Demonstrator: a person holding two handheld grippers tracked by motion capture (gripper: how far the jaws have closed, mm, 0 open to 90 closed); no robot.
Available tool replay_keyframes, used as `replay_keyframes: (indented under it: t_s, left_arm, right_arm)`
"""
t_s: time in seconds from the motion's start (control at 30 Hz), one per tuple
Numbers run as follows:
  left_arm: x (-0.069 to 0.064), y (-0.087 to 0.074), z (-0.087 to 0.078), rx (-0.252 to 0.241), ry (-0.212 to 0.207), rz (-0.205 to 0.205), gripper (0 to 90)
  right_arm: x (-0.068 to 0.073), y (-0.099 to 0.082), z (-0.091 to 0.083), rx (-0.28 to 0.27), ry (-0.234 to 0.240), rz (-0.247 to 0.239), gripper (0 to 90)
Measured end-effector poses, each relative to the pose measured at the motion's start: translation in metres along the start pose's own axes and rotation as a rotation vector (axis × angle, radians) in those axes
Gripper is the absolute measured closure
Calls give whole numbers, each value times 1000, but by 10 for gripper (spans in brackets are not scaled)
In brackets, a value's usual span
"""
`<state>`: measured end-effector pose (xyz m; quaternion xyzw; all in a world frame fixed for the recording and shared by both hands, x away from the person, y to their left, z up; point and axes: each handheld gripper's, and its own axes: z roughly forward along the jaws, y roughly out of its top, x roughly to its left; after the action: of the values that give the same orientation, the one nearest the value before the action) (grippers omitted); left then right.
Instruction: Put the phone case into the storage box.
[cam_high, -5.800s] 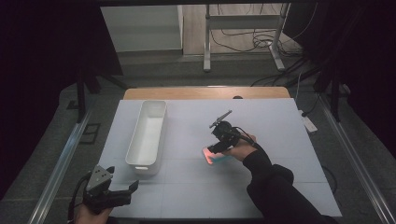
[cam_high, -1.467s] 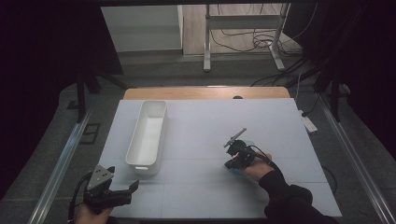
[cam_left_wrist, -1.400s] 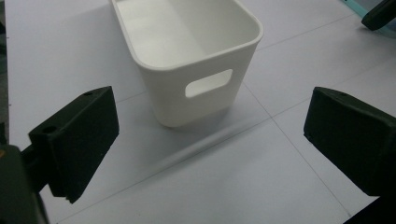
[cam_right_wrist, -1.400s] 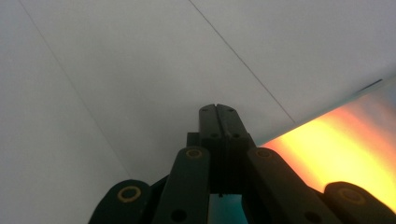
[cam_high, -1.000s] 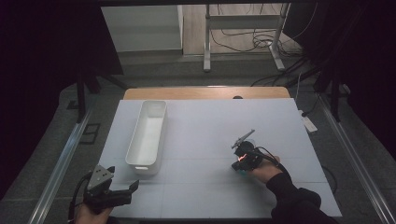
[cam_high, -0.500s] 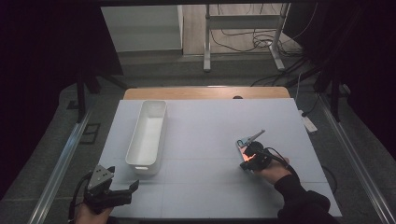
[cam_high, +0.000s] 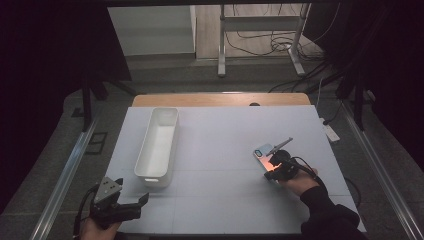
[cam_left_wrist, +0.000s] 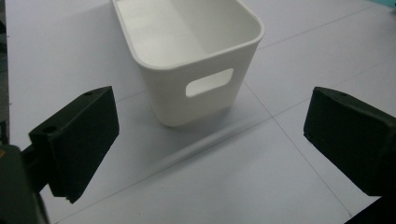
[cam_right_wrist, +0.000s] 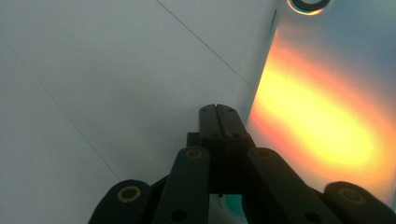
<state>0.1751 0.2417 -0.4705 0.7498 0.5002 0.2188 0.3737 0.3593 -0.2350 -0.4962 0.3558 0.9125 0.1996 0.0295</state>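
Observation:
A phone (cam_high: 262, 153) with a shiny back lies flat on the right part of the white table, glowing orange where light falls on it. My right gripper (cam_high: 270, 169) is shut, jaws pressed together with nothing between them, and its tip rests at the phone's (cam_right_wrist: 327, 93) edge. In the right gripper view the right gripper (cam_right_wrist: 218, 112) points along the left side of the phone. My left gripper (cam_high: 132, 191) stands open at the near left corner. In the left gripper view the left gripper (cam_left_wrist: 210, 109) faces the near end of a white bin (cam_left_wrist: 173, 100), with nothing between the jaws.
The long white bin (cam_high: 150, 175) stands left of centre, running front to back, and is empty. The white mat (cam_high: 215, 190) lies bare between the bin and the phone. A wooden strip (cam_high: 220, 100) borders the far edge, with cables and stands on the floor beyond.
My right gripper has moved to the right across the table, and the phone has slid along with it. The left gripper has stayed in place, open.

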Motion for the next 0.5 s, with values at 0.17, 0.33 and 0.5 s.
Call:
replay_keyframes:
  t_s: [0.17, 0.33, 0.5]
  left_arm:
    - [0, 0, 0, 1, -1, 0, 42]
    - [0, 0, 0, 1, 0, 0, 42]
    - [0, 0, 0, 2, 1, 1, 42]
  right_arm:
    - [1, -1, 1, 9, 1, -3, 893]
    - [2, 0, -1, 1, 3, -7, 893]
    - [3, 1, -3, -13, 0, -9, 872]
